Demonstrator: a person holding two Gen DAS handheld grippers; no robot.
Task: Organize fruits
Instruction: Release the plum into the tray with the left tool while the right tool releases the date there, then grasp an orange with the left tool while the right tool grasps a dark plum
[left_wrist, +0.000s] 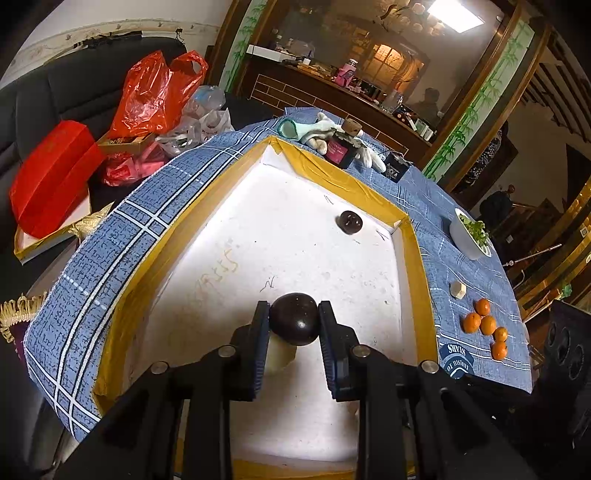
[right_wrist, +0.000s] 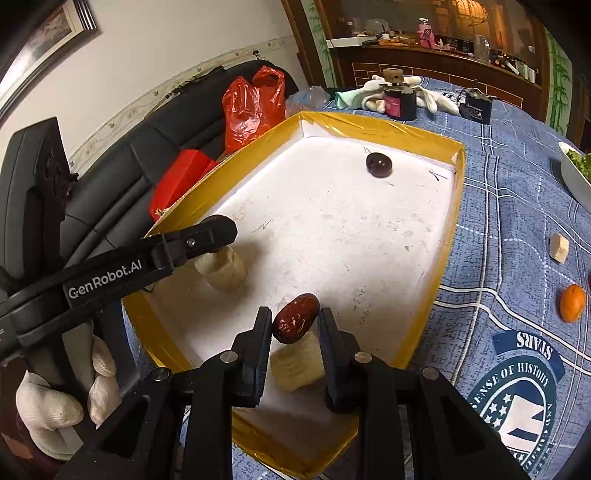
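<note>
A yellow-rimmed white tray (left_wrist: 376, 199) (right_wrist: 458, 177) lies on the blue cloth. My left gripper (left_wrist: 294, 321) is shut on a dark round fruit (left_wrist: 294, 324) above a pale banana piece (left_wrist: 280, 356) in the tray. My right gripper (right_wrist: 295, 323) is shut on a red date (right_wrist: 295, 323) above another banana piece (right_wrist: 295, 365) at the tray's near end. In the right wrist view the left gripper (right_wrist: 218, 232) reaches over a banana piece (right_wrist: 225, 273). A second dark fruit (left_wrist: 351, 222) (right_wrist: 378, 165) lies at the tray's far end.
Several small oranges (left_wrist: 487, 325) (right_wrist: 572, 302) and a loose banana piece (left_wrist: 457, 288) (right_wrist: 558, 248) lie on the cloth right of the tray. A white bowl of greens (left_wrist: 467, 236), a dark jar (left_wrist: 341, 147) and white gloves (right_wrist: 432, 96) stand beyond. Red bags (left_wrist: 155, 92) lie on the sofa.
</note>
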